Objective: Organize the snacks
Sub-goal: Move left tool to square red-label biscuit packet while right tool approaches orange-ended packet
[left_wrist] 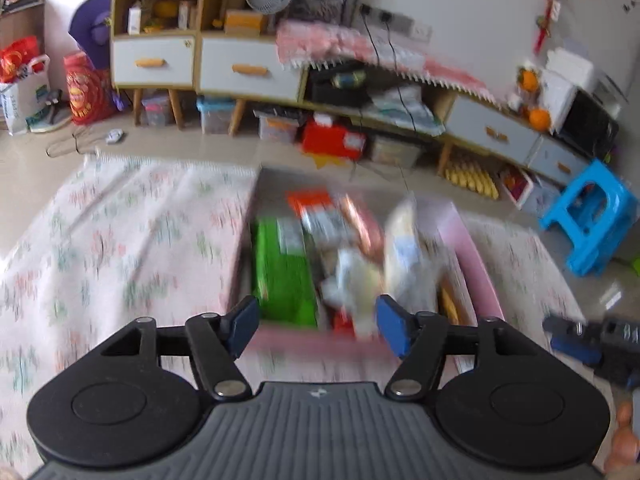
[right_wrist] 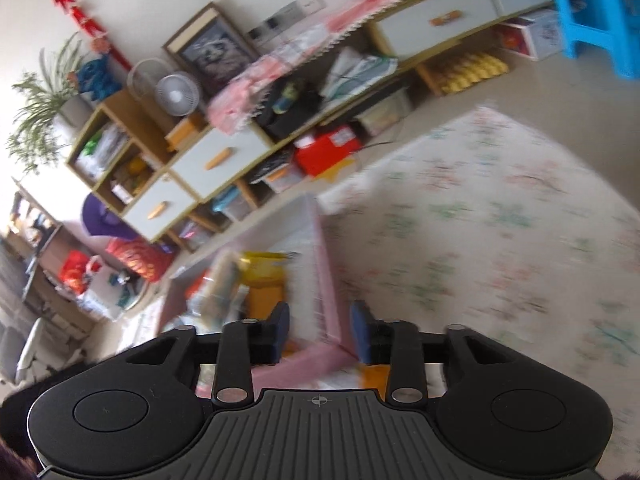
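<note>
A pink box (left_wrist: 476, 256) on the floral cloth (left_wrist: 120, 240) holds several snack packs: a green pack (left_wrist: 284, 276), an orange-and-silver pack (left_wrist: 316, 212), a pale upright pack (left_wrist: 404, 248). My left gripper (left_wrist: 314, 326) is open and empty, just above the box's near edge. The right gripper shows at the far right of the left wrist view (left_wrist: 580, 336). In the right wrist view my right gripper (right_wrist: 320, 332) is open and empty, its fingers on either side of the pink box's near corner (right_wrist: 324, 344). A yellow pack (right_wrist: 264, 268) lies inside. Both views are blurred.
A long low cabinet with white drawers (left_wrist: 248, 68) and shelves runs along the back wall, with storage boxes and a red box (left_wrist: 332, 140) under it. A blue plastic stool (left_wrist: 592, 216) stands at the right. Red bags (left_wrist: 84, 92) stand at the left.
</note>
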A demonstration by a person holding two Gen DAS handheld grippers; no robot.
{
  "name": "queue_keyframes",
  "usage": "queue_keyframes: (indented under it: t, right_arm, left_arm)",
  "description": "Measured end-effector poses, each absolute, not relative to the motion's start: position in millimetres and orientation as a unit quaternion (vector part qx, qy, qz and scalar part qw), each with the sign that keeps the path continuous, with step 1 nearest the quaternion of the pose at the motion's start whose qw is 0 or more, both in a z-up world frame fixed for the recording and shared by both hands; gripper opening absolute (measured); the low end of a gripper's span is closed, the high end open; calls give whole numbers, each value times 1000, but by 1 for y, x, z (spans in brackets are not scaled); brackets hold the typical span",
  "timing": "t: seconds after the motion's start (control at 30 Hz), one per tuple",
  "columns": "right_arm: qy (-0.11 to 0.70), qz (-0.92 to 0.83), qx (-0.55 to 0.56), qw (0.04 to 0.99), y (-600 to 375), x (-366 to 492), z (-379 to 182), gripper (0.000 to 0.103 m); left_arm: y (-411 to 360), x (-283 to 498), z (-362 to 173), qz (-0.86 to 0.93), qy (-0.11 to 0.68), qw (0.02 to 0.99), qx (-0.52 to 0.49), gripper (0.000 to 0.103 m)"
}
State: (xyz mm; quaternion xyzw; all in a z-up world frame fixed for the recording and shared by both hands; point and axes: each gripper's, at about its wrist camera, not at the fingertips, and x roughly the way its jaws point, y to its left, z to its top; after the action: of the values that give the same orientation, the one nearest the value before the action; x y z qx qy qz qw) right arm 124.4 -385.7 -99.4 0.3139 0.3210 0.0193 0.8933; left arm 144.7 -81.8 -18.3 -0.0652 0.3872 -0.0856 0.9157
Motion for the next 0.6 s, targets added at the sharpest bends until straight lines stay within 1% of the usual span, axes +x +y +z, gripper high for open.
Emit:
queue_keyframes:
  t: [0.03, 0.1, 0.13, 0.17, 0.2, 0.23, 0.37, 0.43, 0.53, 0.6]
  right_arm:
    - [326, 14, 311, 893, -388, 118, -102, 49]
    - [335, 9, 297, 894, -388, 109, -106, 50]
    - [341, 9, 289, 894, -387, 106, -107, 56]
    - [347, 10, 285, 894, -385, 104, -109, 59]
    - [351, 11, 281, 893, -384, 102, -111, 63]
    - [355, 13, 278, 892, -382, 101, -112, 64]
    - [368, 12, 274, 888, -377, 91, -117, 65]
    - [369, 15, 269, 890, -375, 86, -115, 65]
    - [368, 14, 262, 892, -375, 80, -115, 69]
    - [372, 10, 265, 889, -377, 78, -116, 69]
  left_arm:
    - [-85, 139, -22, -93, 395, 912, -65, 69]
    - [-90, 130, -29, -103, 407, 905, -63, 75]
    - [-93, 128, -31, -107, 413, 903, -60, 77]
    - [-95, 125, -34, -115, 419, 899, -56, 79]
    - [-97, 124, -35, -121, 424, 896, -52, 83]
    - [-98, 122, -37, -121, 427, 895, -48, 85]
    - [-103, 114, -41, -123, 431, 893, -34, 86]
    - [-106, 111, -41, -124, 429, 894, -29, 90]
    - [-117, 105, -44, -133, 428, 894, -12, 91]
    - [-127, 101, -48, -145, 431, 890, 3, 91]
